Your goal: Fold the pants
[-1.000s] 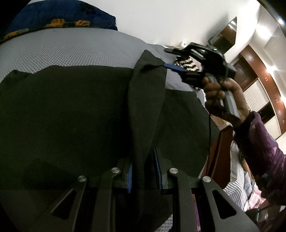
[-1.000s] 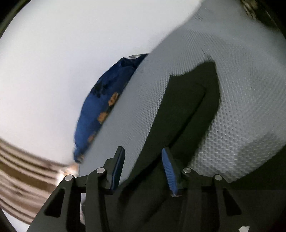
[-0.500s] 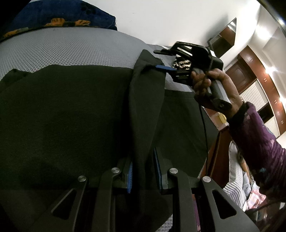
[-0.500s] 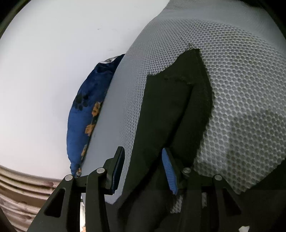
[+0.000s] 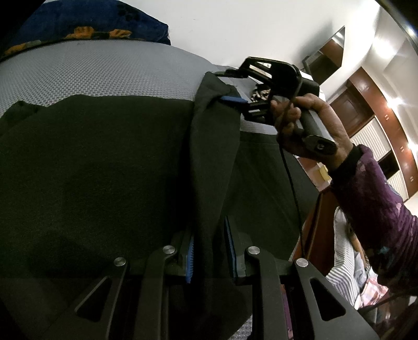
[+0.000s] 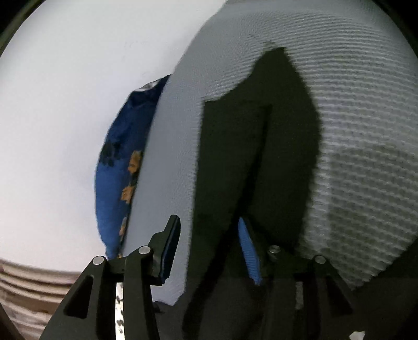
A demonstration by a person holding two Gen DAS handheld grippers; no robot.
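Dark pants (image 5: 104, 167) lie spread on a grey mesh-textured bed (image 5: 91, 73). A folded strip of the pants (image 5: 211, 162) runs from my left gripper (image 5: 209, 251) up to my right gripper (image 5: 230, 87). The left gripper's blue pads sit close on both sides of the strip and hold it. In the right wrist view the pants' far edge (image 6: 261, 146) lies between the right gripper's (image 6: 209, 248) fingers, which stand apart around the cloth.
A blue pillow with orange flowers (image 5: 86, 23) lies at the head of the bed, also in the right wrist view (image 6: 122, 167). A white wall is behind. Wooden cabinets (image 5: 365, 109) and a person in a striped shirt (image 5: 344, 261) are to the right.
The right gripper has moved left and down toward the bed with the pants' end. The left gripper has stayed in place, still holding the strip.
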